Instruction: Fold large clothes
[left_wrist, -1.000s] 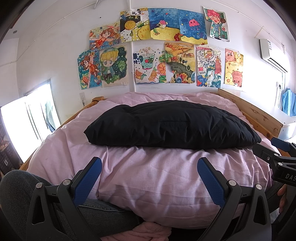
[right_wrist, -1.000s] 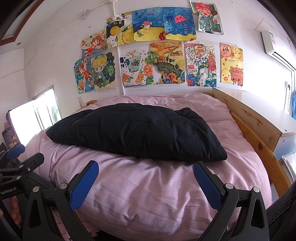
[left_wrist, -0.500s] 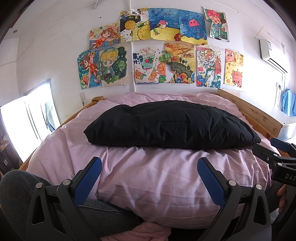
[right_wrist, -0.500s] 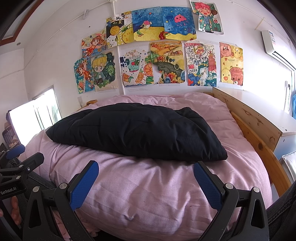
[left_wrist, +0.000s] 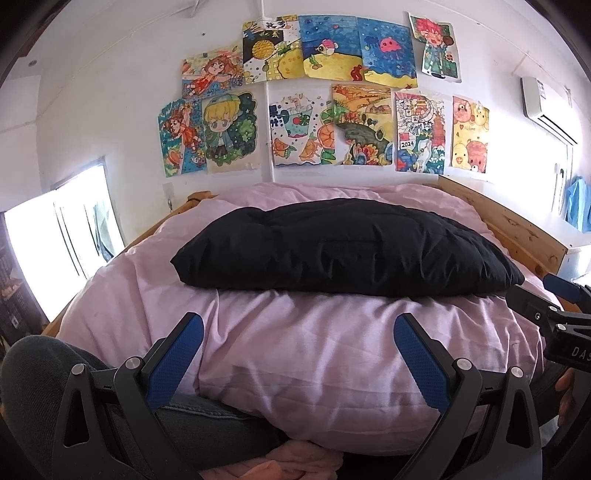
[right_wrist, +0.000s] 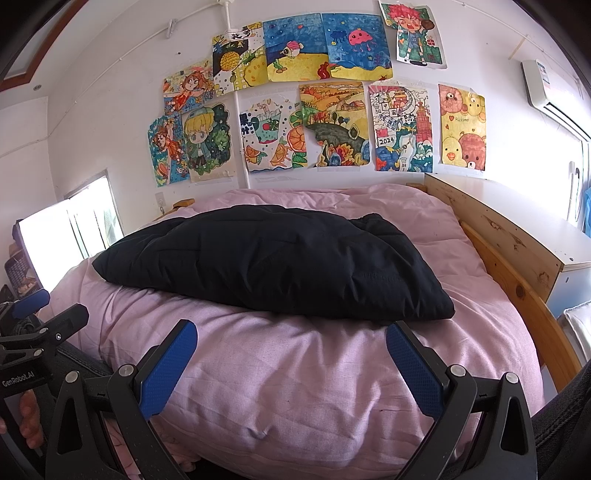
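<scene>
Left wrist view: my left tool (left_wrist: 298, 342) is spread wide, gripping nothing, hovering over the near edge of the pink duvet (left_wrist: 295, 354). Right tool (right_wrist: 291, 350) same deal, released. That puffy black garment (right_wrist: 280, 266) lies in a bundle mid-bed, apart from both tools.
</scene>
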